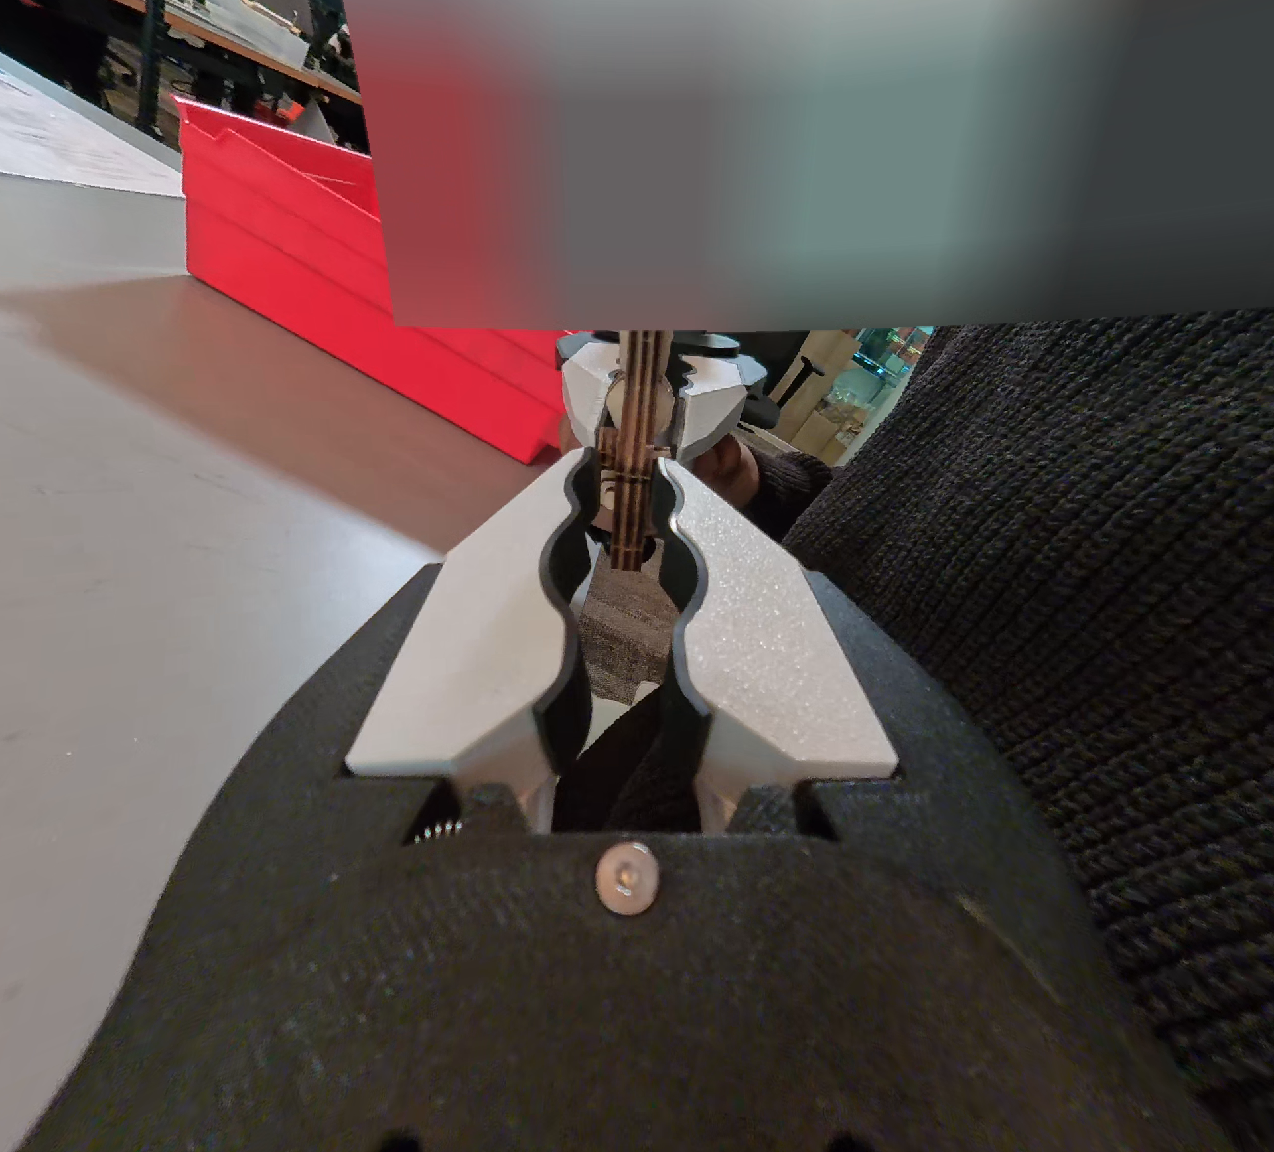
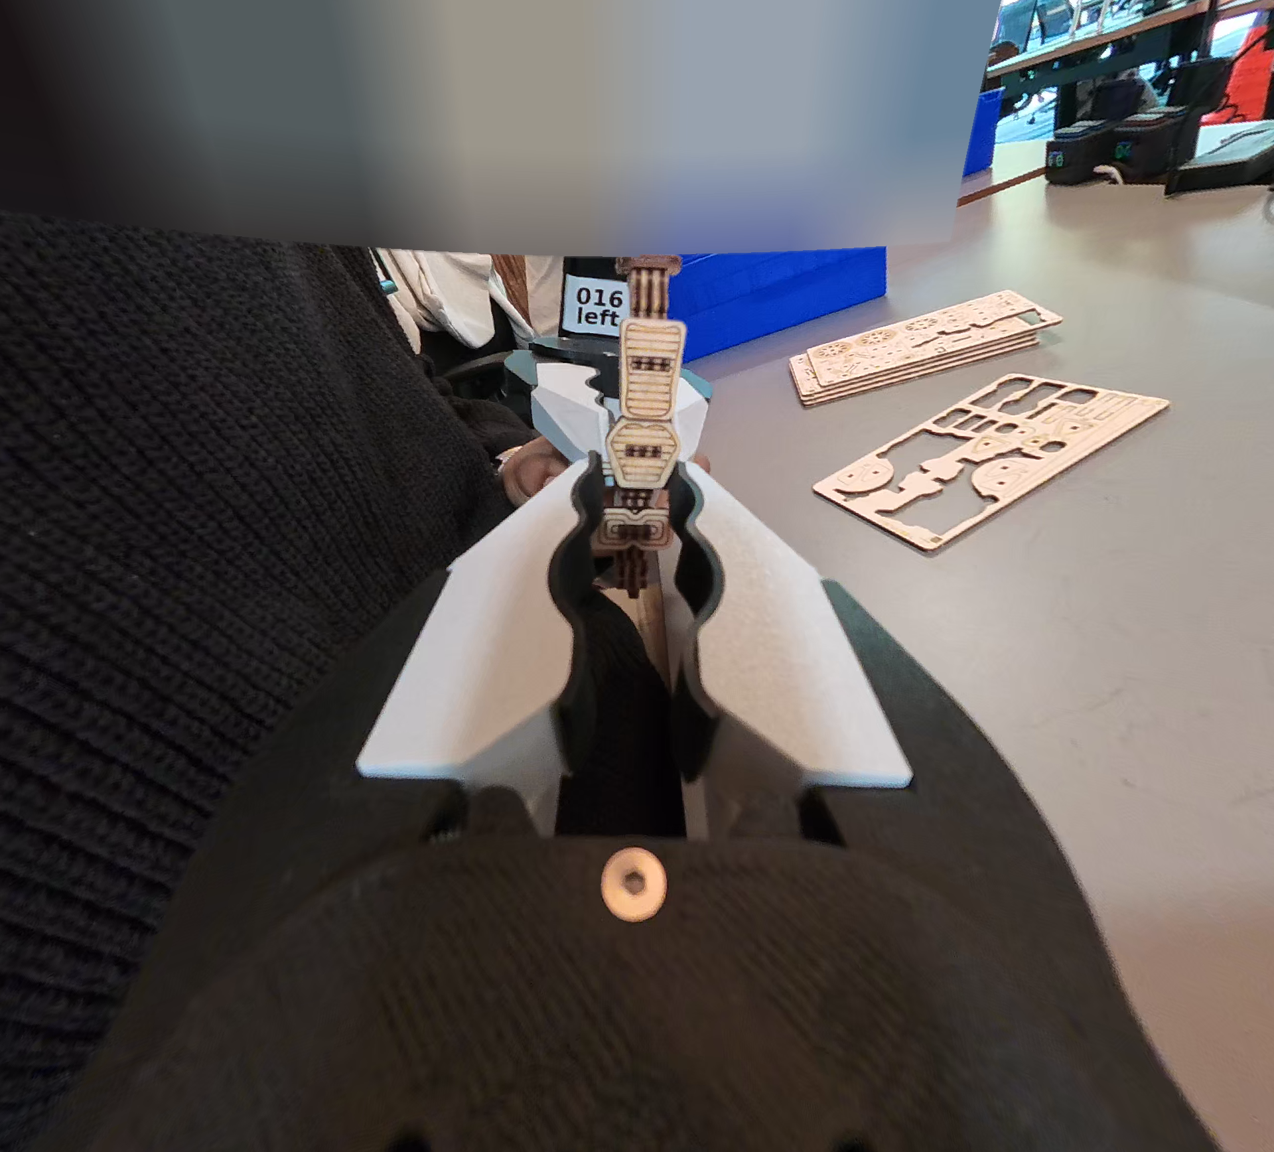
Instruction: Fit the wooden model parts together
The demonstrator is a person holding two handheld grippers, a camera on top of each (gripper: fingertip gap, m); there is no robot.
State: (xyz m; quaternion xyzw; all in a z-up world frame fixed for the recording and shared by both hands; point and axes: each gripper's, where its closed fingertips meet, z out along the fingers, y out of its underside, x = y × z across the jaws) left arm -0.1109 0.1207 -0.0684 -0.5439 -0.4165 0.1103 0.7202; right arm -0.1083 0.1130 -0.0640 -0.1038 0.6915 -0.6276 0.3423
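A narrow wooden model assembly (image 1: 633, 484) of stacked plywood layers is held in the air between both grippers, which face each other. My left gripper (image 1: 629, 471) is shut on its lower end. In the right wrist view the assembly (image 2: 644, 436) shows small engraved plates on its face. My right gripper (image 2: 634, 491) is shut on it from the opposite side. The right gripper (image 1: 655, 402) shows just beyond the part in the left wrist view, and the left gripper (image 2: 613, 409) shows beyond it in the right wrist view.
A red bin (image 1: 289, 236) stands on the grey table (image 1: 138, 498) to the left. A blue bin (image 2: 779, 291), a stack of wooden part sheets (image 2: 924, 347) and one punched-out sheet (image 2: 993, 457) lie on the table at right. A person's dark knitted sleeve (image 2: 207, 498) is close by. Left and right tips are no more than a few centimetres apart.
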